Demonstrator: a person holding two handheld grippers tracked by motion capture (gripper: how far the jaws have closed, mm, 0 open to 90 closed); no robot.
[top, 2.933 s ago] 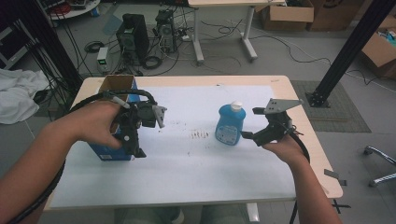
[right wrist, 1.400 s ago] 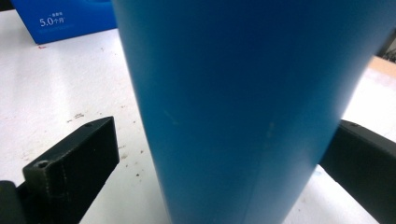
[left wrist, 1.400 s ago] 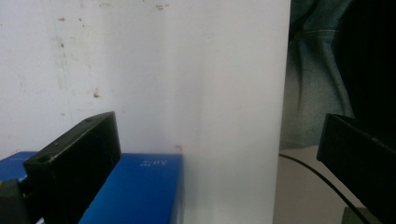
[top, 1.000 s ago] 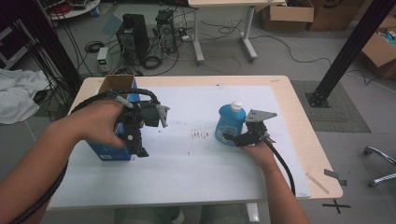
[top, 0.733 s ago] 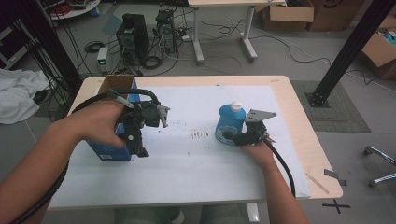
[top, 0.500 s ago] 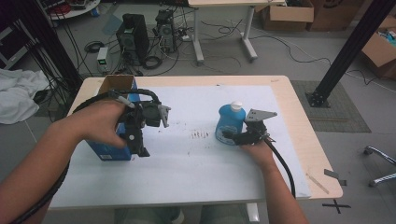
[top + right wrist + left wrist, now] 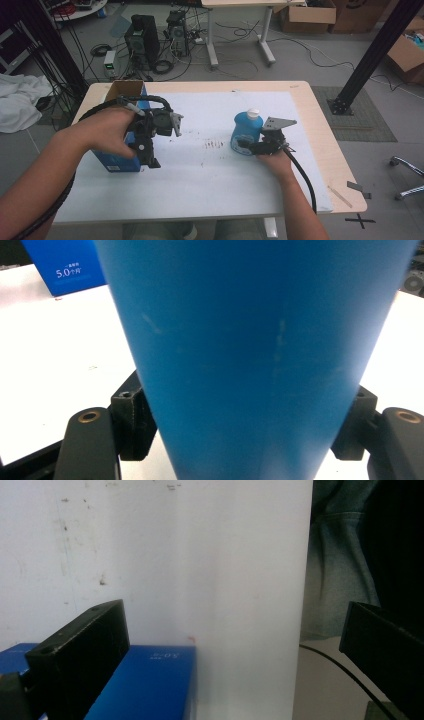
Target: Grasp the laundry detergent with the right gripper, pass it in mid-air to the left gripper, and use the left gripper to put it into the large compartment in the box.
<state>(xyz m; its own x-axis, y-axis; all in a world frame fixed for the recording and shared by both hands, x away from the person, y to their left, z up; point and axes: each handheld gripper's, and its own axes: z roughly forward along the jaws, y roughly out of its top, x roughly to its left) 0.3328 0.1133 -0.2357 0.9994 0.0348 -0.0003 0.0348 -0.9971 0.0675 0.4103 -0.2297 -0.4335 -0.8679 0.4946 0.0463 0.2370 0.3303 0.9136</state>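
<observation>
Table [image 7: 320, 145]: light wood top, standing on a grey floor.
Sheet [image 7: 200, 175]: white, covering most of the top, carrying dark specks near its middle.
Box [image 7: 117, 161]: blue, open-topped, sitting at the sheet's left.
Bottle [image 7: 245, 132]: blue, white-capped, standing upright right of centre.

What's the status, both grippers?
Right gripper shut on upright blue plastic bottle. Left gripper open, over blue cardboard box. White table sheet between them bare.
</observation>
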